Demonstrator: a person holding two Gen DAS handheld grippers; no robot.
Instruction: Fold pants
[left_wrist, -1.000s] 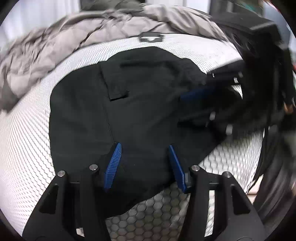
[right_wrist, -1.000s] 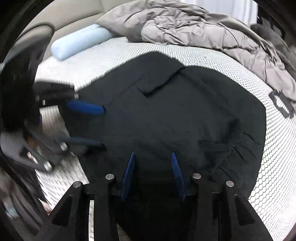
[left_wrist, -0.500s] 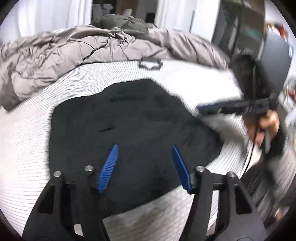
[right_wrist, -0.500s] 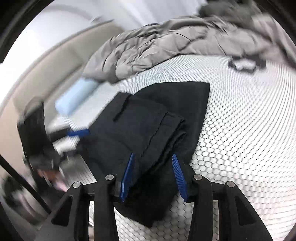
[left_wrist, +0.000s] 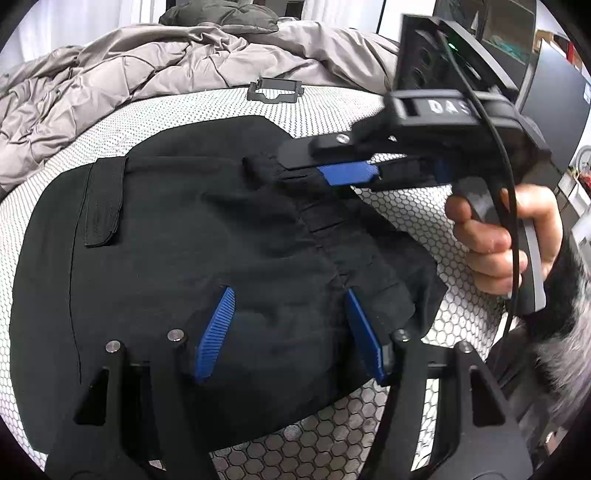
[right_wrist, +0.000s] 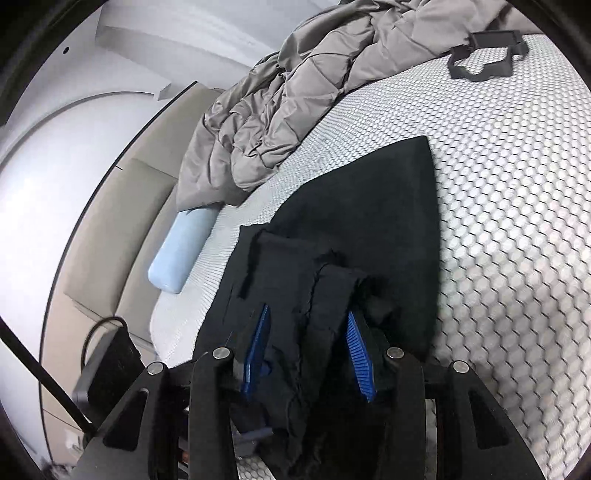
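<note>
Black pants (left_wrist: 184, 240) lie folded on the white honeycomb-mesh mattress (left_wrist: 402, 221), a flap pocket (left_wrist: 103, 203) at their left. My left gripper (left_wrist: 290, 332) hovers open low over the near part of the cloth, its pads spread with nothing pinched between them. A hand (left_wrist: 495, 240) holds my right gripper (left_wrist: 332, 166) at the pants' far right edge. In the right wrist view a bunched ridge of the pants (right_wrist: 325, 295) fills the gap between the blue pads, and the right gripper (right_wrist: 308, 350) is shut on it.
A crumpled grey quilt (left_wrist: 166, 66) covers the far side of the bed. A small black plastic frame (left_wrist: 275, 90) lies on the mesh beyond the pants. A pale blue bolster (right_wrist: 184, 251) rests by the beige headboard. A black box with a cable (right_wrist: 110, 369) sits off the bed's edge.
The right gripper has rolled and swung sideways, dragging a fold of the pants with it. The left gripper's pads have spread wider and it has shifted across the cloth.
</note>
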